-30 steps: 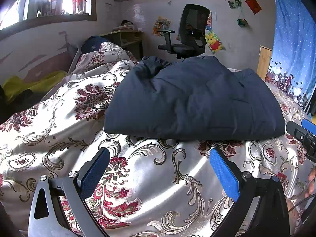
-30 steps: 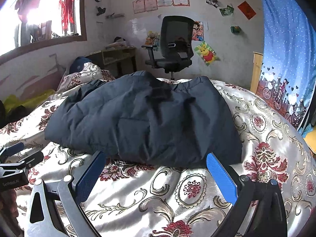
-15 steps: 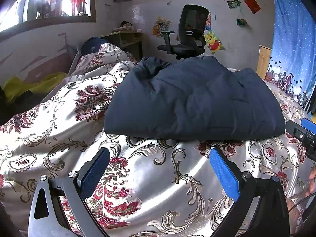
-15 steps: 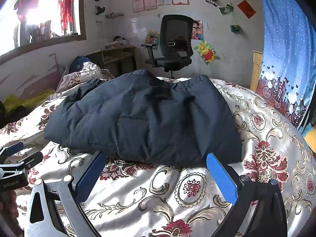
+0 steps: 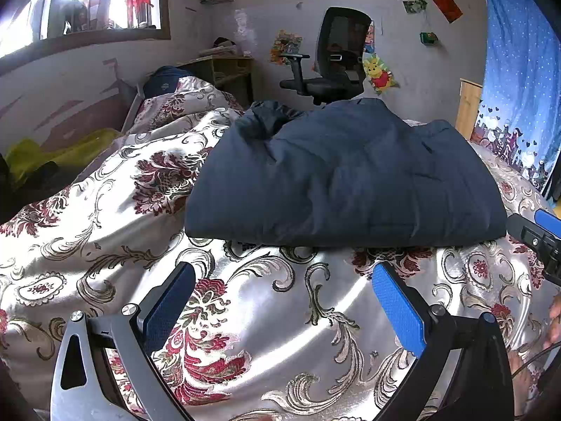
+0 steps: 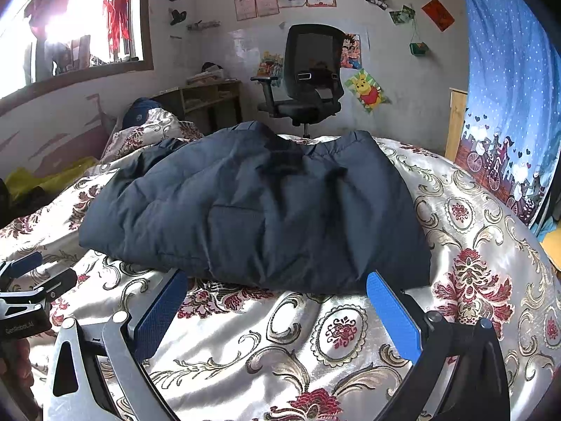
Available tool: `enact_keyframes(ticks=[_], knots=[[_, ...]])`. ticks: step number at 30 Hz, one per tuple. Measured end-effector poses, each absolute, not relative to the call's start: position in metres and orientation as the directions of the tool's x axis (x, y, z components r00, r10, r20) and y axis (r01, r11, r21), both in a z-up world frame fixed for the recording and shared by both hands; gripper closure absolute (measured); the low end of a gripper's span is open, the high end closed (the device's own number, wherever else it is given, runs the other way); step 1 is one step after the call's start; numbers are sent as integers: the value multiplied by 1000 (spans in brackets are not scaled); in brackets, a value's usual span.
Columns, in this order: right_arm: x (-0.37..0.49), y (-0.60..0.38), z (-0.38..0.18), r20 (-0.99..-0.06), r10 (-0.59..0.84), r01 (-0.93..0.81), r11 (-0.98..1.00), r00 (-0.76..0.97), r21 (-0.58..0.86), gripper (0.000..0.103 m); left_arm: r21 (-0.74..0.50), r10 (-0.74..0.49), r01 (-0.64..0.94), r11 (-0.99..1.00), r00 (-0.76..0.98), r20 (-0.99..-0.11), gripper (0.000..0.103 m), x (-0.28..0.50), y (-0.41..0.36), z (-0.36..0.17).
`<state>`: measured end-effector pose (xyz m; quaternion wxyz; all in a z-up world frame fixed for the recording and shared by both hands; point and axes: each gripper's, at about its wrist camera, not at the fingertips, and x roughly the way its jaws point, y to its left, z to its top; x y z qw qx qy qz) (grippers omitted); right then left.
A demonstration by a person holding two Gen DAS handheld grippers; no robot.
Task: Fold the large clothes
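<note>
A dark navy padded jacket (image 5: 343,182) lies folded into a thick rectangle on the floral bedspread (image 5: 266,315); it also shows in the right wrist view (image 6: 266,210). My left gripper (image 5: 284,291) is open and empty, hovering over the bedspread just short of the jacket's near edge. My right gripper (image 6: 277,298) is open and empty, its blue pads (image 6: 392,319) close to the jacket's near right corner. Each gripper shows at the edge of the other's view.
The bed is covered by a shiny white and red floral bedspread (image 6: 473,280). A black office chair (image 6: 308,84) and a wooden desk (image 6: 207,98) stand behind the bed. A blue curtain (image 6: 508,105) hangs on the right. Yellow cloth (image 5: 52,154) lies at the left.
Almost nothing has changed: both grippers stay open and hold their place in front of the jacket, with only a slight drift of the views.
</note>
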<state>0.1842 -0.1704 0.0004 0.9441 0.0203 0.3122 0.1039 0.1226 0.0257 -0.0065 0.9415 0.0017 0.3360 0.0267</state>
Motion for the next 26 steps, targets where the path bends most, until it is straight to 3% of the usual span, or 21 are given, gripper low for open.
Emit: enact_keyframes(ticks=[26], knots=[[183,-172,-2,-594,211,-191,977,776,97,0,44,67,-51,998,774,-630,4,121,28,-7]])
